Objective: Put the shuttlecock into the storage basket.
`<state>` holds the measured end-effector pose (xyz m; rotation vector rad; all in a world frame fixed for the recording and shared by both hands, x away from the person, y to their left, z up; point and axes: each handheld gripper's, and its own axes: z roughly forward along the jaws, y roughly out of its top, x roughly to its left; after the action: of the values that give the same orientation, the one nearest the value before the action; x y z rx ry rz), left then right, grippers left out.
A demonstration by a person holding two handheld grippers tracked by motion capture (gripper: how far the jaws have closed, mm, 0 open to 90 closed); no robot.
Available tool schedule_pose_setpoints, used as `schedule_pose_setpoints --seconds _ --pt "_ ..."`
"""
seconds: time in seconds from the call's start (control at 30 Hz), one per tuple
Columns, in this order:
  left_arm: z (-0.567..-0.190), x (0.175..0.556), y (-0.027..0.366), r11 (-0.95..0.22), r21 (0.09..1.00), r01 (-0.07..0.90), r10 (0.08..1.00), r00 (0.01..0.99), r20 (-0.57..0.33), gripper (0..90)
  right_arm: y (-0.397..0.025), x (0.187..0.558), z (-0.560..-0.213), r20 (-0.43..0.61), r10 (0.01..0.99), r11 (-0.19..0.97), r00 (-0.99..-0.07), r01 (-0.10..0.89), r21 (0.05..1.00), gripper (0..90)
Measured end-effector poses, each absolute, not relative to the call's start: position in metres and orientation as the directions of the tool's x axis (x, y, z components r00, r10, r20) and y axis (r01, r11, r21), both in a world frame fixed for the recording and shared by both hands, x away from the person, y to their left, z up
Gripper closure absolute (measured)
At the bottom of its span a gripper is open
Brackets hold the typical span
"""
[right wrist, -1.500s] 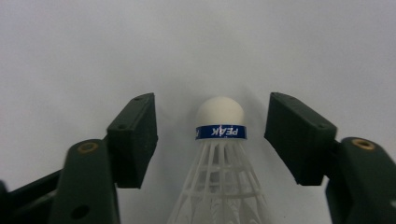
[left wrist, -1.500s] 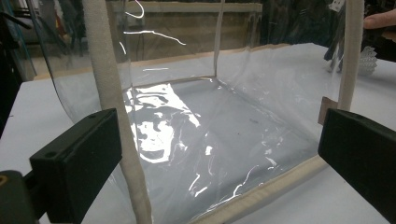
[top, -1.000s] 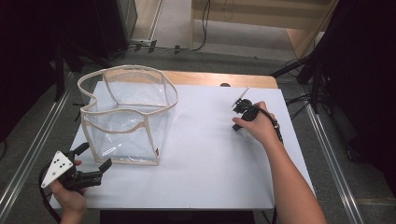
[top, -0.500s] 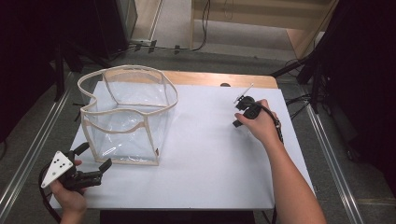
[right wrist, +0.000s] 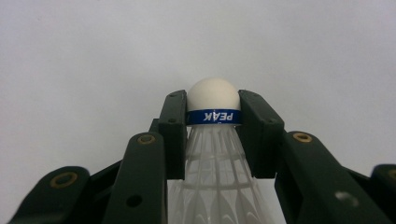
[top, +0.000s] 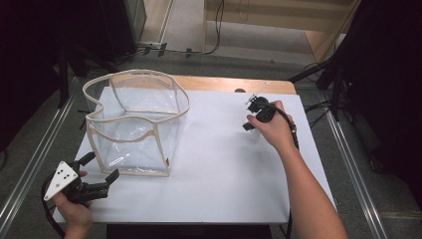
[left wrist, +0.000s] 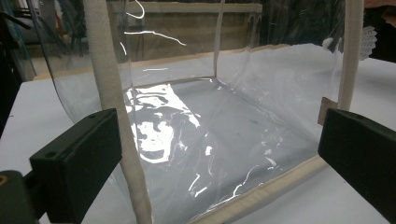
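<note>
A clear plastic bag with beige trim stands open on the left of the white table. My left gripper is open at the bag's near left corner. In the left gripper view the bag sits between the spread jaws of the left gripper, and a beige corner strip runs beside the left jaw. My right gripper is over the table's far right. It is shut on a white shuttlecock at the blue band, cork pointing away from the right gripper.
A wooden strip runs along the table's far edge. Metal rails flank both sides of the table, and cables lie on the floor behind it. White tabletop lies open between the bag and the right hand.
The right hand with the shuttlecock has edged slightly toward the far side. The left gripper and the bag have stayed where they were.
</note>
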<state>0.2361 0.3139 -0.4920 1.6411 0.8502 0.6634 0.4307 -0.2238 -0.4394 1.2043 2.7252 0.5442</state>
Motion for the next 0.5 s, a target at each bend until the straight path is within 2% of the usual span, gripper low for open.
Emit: schedule_pose_setpoints --seconds 0.5 --pt "-0.492 0.236 0.314 -0.123 0.974 0.189 0.812 0.583 -0.011 0.1 -0.206 0.433 -0.416 0.047 0.693 0.647 -0.720 0.649 0.400 62.4"
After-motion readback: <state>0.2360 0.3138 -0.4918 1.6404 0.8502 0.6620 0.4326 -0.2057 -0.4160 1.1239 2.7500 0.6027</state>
